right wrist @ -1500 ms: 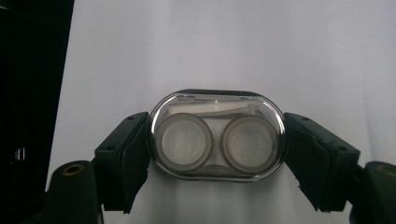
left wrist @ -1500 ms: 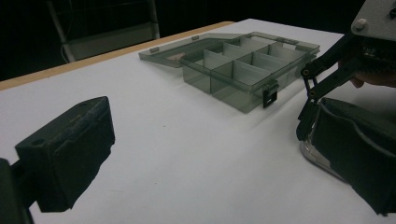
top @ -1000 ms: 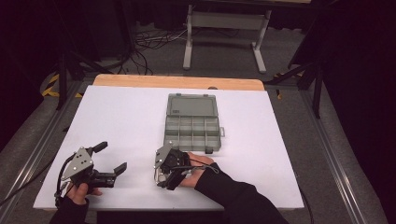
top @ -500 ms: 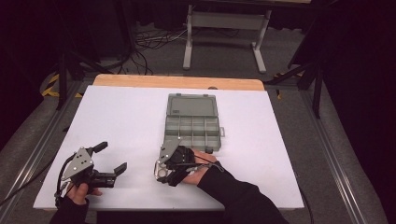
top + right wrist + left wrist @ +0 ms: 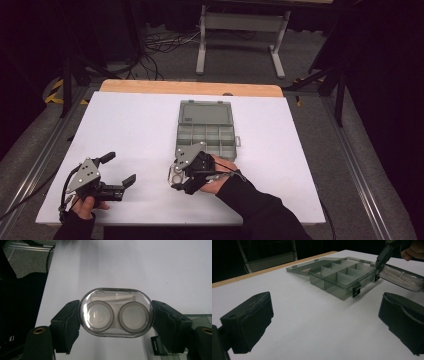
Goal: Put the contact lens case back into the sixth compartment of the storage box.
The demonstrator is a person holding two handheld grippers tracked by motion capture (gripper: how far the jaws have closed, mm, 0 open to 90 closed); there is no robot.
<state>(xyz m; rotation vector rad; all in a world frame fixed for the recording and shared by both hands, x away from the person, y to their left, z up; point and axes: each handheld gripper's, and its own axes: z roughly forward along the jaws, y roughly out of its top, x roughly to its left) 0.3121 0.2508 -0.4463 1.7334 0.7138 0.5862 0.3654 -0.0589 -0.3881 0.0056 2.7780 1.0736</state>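
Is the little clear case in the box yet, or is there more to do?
Not yet. Done: the box lies open on the table, lid flat, its compartments bare as far as I can see. In hand: the right gripper has the clear case clamped between its fingers, above the table beside the box. Left: setting it in a compartment. The left gripper rests open, holding nothing.
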